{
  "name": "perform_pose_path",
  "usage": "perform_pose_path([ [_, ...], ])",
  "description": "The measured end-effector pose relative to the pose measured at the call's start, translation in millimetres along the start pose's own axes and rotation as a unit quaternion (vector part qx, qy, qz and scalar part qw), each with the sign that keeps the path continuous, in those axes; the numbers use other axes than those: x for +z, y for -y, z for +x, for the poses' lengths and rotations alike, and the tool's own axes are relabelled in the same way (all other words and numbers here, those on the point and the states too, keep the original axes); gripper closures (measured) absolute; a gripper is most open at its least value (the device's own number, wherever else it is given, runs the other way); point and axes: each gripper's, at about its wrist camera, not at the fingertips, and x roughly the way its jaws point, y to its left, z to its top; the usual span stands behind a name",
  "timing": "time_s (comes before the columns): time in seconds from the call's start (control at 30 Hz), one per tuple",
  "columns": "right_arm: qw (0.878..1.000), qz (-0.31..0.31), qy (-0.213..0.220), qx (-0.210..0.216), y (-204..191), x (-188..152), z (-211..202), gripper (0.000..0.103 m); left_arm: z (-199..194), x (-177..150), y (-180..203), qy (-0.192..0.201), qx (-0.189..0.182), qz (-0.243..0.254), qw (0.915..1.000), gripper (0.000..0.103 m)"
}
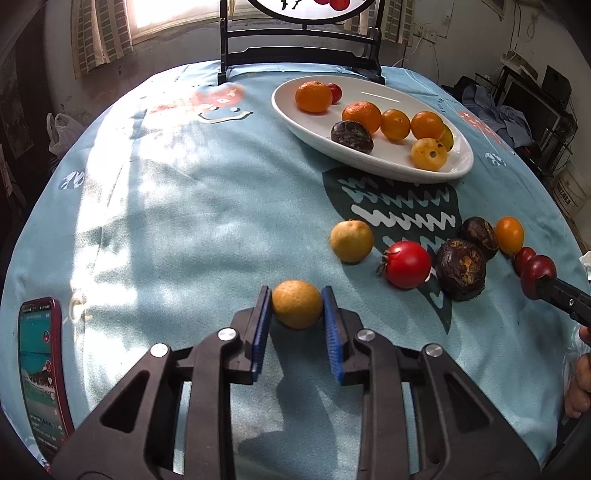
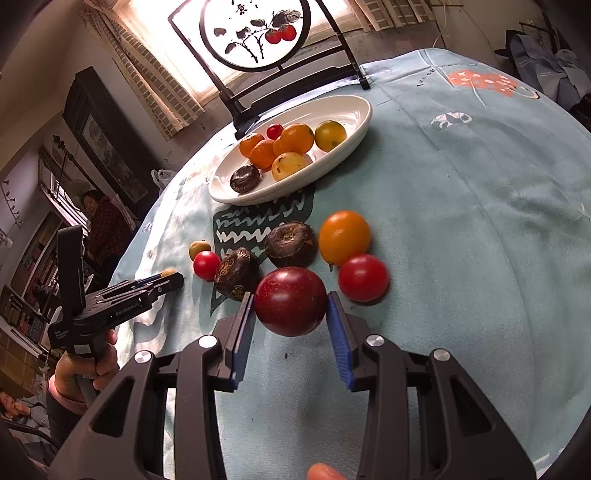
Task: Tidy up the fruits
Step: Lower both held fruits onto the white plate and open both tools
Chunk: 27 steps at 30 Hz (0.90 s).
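My left gripper [image 1: 297, 308] is shut on a small yellow-orange fruit [image 1: 297, 309] just above the blue tablecloth. My right gripper [image 2: 290, 302] is shut on a dark red plum [image 2: 290, 301]; it also shows at the right edge of the left wrist view [image 1: 538, 275]. A white oval plate [image 1: 458, 168] at the back holds several oranges, a yellow fruit, a dark wrinkled fruit and a cherry tomato. Loose on the cloth lie a yellow fruit [image 1: 351, 240], a red tomato [image 1: 407, 264], two dark wrinkled fruits [image 1: 461, 268], an orange tomato [image 2: 344, 235] and a small red tomato [image 2: 363, 277].
A red phone [image 1: 42, 373] lies at the table's left front edge. A black framed round screen [image 2: 255, 31] stands behind the plate. People stand and sit at the left of the right wrist view [image 2: 103, 221]. Shelves and clutter lie beyond the table's right side.
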Motion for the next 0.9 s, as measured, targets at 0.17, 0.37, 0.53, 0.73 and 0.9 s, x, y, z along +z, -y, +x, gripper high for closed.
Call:
perform_pose_path([
  [0.17,0.999,-0.037,0.021,-0.008,-13.6,6.7,-4.9,0.064,-16.9,16.6,0.7,0.027,-0.044,-0.023,0.9984,0.075],
  [0.37,0.994,-0.073,0.081,-0.008,-34.3,53.3,-1.3,0.064,-26.8,75.4,27.7,0.094,-0.07,-0.017,0.993,0.075],
  [0.53,0.99,-0.098,0.101,-0.01,-44.7,103.6,30.4,0.064,-0.2,121.4,49.3,0.114,-0.055,-0.004,0.992,0.075],
  [0.73,0.989,-0.123,0.073,-0.027,-46.8,128.2,74.3,0.063,35.4,134.7,36.6,0.084,-0.043,-0.014,0.9954,0.075],
  [0.9,0.99,-0.123,0.063,-0.024,-44.2,130.2,82.3,0.058,47.1,136.1,33.5,0.078,-0.012,-0.008,0.9968,0.032],
])
